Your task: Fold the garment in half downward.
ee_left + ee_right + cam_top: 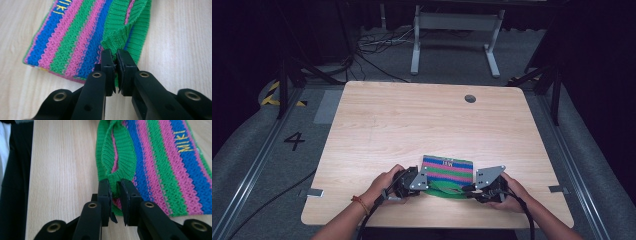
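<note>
So the left hand-held gripper [421, 181] is pinched nearly shut on the green ribbed edge [117, 37] of the striped knit piece [448, 168]. That piece lies flat on the counter [412, 125], down at 6 o'clock near the front edge. At its 3 o'clock corner, the right hand-held gripper [473, 187] has the same green edge between barely parted jaws.

A knitted cloth [447, 170] lies flat on the worktop [412, 125], low in the frame and just right of centre. Left tongs [421, 181] sit at its lower left corner, right tongs [471, 187] at its lower right, each touching its ribbed edge [447, 190]. A round hole [470, 98] sits upper right in the worktop.
</note>
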A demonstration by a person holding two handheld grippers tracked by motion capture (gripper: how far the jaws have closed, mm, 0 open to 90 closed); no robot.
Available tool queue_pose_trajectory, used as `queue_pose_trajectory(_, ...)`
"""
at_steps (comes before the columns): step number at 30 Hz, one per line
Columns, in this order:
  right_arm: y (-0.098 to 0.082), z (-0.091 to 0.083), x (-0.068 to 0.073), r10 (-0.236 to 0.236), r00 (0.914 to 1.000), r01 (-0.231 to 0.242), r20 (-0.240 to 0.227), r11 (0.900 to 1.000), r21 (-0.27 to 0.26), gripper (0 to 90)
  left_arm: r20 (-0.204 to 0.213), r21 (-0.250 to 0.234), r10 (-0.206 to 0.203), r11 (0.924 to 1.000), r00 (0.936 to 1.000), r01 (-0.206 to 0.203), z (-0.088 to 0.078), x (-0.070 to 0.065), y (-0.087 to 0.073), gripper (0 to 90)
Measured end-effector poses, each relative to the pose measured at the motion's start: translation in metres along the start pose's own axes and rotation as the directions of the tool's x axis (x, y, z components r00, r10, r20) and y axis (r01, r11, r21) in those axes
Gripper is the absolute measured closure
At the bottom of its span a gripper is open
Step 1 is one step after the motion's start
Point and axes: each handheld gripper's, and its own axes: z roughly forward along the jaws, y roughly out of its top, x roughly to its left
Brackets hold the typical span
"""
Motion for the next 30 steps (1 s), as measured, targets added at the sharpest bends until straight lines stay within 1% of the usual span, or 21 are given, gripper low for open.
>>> queue_pose_trajectory(2, -0.003, 0.003, 0.002, -0.012, 0.9999, 0.012, 0.003, 1.0, 0.008, 76.2, 0.012, -0.007, -0.018, 0.9998, 0.9998, 0.018, 0.001, 0.0, -0.003, 80.8)
queue_pose_trajectory(3, -0.005, 0.004, 0.002, -0.004, 1.0, 0.004, 0.005, 1.0, -0.004, 75.4, 0.009, -0.016, -0.016, 0.9997, 0.9998, 0.016, 0.002, -0.001, -0.005, 78.7)
queue_pose_trajectory(4, -0.007, 0.005, 0.001, 0.012, 0.9999, -0.012, 0.006, 1.0, -0.013, 75.5, 0.007, -0.024, -0.028, 0.9993, 0.9996, 0.028, 0.002, -0.002, -0.006, 78.3)
queue_pose_trajectory(5, -0.008, 0.005, 0.001, 0.015, 0.9998, -0.015, 0.011, 1.0, -0.018, 75.6, 0.001, -0.038, -0.04, 0.9985, 0.9992, 0.04, 0.002, -0.002, -0.009, 77.7)
queue_pose_trajectory(6, -0.01, 0.005, 0.0, 0.015, 0.9997, -0.014, 0.021, 1.0, -0.024, 75.5, -0.002, -0.049, -0.049, 0.9976, 0.9988, 0.049, 0.003, -0.001, -0.01, 77.7)
queue_pose_trajectory(7, -0.01, 0.005, 0.0, 0.015, 0.9997, -0.014, 0.021, 1.0, -0.024, 75.5, -0.002, -0.049, -0.049, 0.9976, 0.9988, 0.049, 0.003, -0.001, -0.01, 77.9)
queue_pose_trajectory(8, -0.011, 0.005, -0.001, 0.012, 0.9995, -0.012, 0.028, 1.0, -0.028, 75.5, 0.0, -0.058, -0.068, 0.996, 0.9977, 0.068, 0.004, 0.0, -0.012, 77.9)
queue_pose_trajectory(10, -0.014, 0.005, -0.004, 0.003, 0.9991, -0.002, 0.042, 0.999, -0.038, 75.5, -0.012, -0.066, -0.081, 0.9946, 0.9966, 0.08, 0.005, 0.002, -0.013, 78.2)
queue_pose_trajectory(12, -0.017, 0.005, -0.007, 0.01, 0.9981, -0.007, 0.06, 0.999, -0.049, 75.5, -0.021, -0.065, -0.082, 0.9946, 0.9964, 0.08, 0.006, 0.003, -0.012, 78.2)
queue_pose_trajectory(13, -0.018, 0.005, -0.009, 0.017, 0.9983, -0.014, 0.056, 0.998, -0.054, 75.5, -0.022, -0.069, -0.082, 0.9944, 0.9964, 0.081, 0.006, 0.003, -0.012, 78.2)
queue_pose_trajectory(14, -0.02, 0.005, -0.012, 0.044, 0.998, -0.041, 0.046, 0.997, -0.073, 75.6, -0.024, -0.071, -0.083, 0.9942, 0.9963, 0.081, 0.007, 0.004, -0.013, 78.2)
queue_pose_trajectory(17, -0.021, 0.004, -0.015, 0.051, 0.998, -0.048, 0.038, 0.996, -0.077, 75.6, -0.024, -0.077, -0.09, 0.9932, 0.9957, 0.088, 0.007, 0.004, -0.013, 78.1)
queue_pose_trajectory(20, -0.021, 0.004, -0.014, 0.055, 0.9977, -0.052, 0.04, 0.996, -0.074, 75.0, -0.01, -0.078, -0.121, 0.9897, 0.9926, 0.119, 0.006, 0.004, -0.013, 77.0)
queue_pose_trajectory(22, -0.02, 0.004, -0.013, 0.063, 0.9971, -0.06, 0.042, 0.996, -0.072, 73.0, 0.013, -0.08, -0.133, 0.9878, 0.991, 0.134, 0.005, 0.005, -0.013, 73.6)
queue_pose_trajectory(23, -0.02, 0.004, -0.013, 0.058, 0.9975, -0.055, 0.041, 0.996, -0.071, 71.6, 0.02, -0.086, -0.142, 0.9859, 0.9896, 0.143, 0.005, 0.005, -0.014, 72.0)
queue_pose_trajectory(24, -0.02, 0.003, -0.012, 0.055, 0.9977, -0.052, 0.039, 0.996, -0.068, 70.3, 0.038, -0.095, -0.157, 0.9825, 0.9868, 0.16, 0.005, 0.006, -0.014, 71.2)
queue_pose_trajectory(25, -0.019, 0.002, -0.011, 0.062, 0.9975, -0.06, 0.033, 0.996, -0.069, 68.8, 0.049, -0.093, -0.162, 0.9817, 0.9856, 0.166, 0.004, 0.006, -0.014, 68.5)
queue_pose_trajectory(26, -0.018, 0.002, -0.01, 0.06, 0.9977, -0.058, 0.031, 0.996, -0.066, 67.6, 0.046, -0.088, -0.162, 0.9823, 0.9858, 0.165, 0.004, 0.006, -0.013, 66.3)
queue_pose_trajectory(28, -0.017, -0.001, -0.009, 0.057, 0.9977, -0.055, 0.036, 0.996, -0.069, 65.1, 0.054, -0.087, -0.158, 0.9828, 0.9859, 0.163, 0.002, 0.005, -0.011, 61.6)
queue_pose_trajectory(29, -0.016, -0.002, -0.008, 0.058, 0.9975, -0.055, 0.041, 0.996, -0.067, 64.0, 0.048, -0.084, -0.159, 0.9831, 0.9861, 0.163, 0.002, 0.005, -0.009, 58.3)
queue_pose_trajectory(30, -0.016, -0.002, -0.008, 0.058, 0.9975, -0.055, 0.041, 0.996, -0.067, 64.0, 0.048, -0.084, -0.159, 0.9831, 0.9861, 0.163, 0.002, 0.005, -0.009, 51.5)
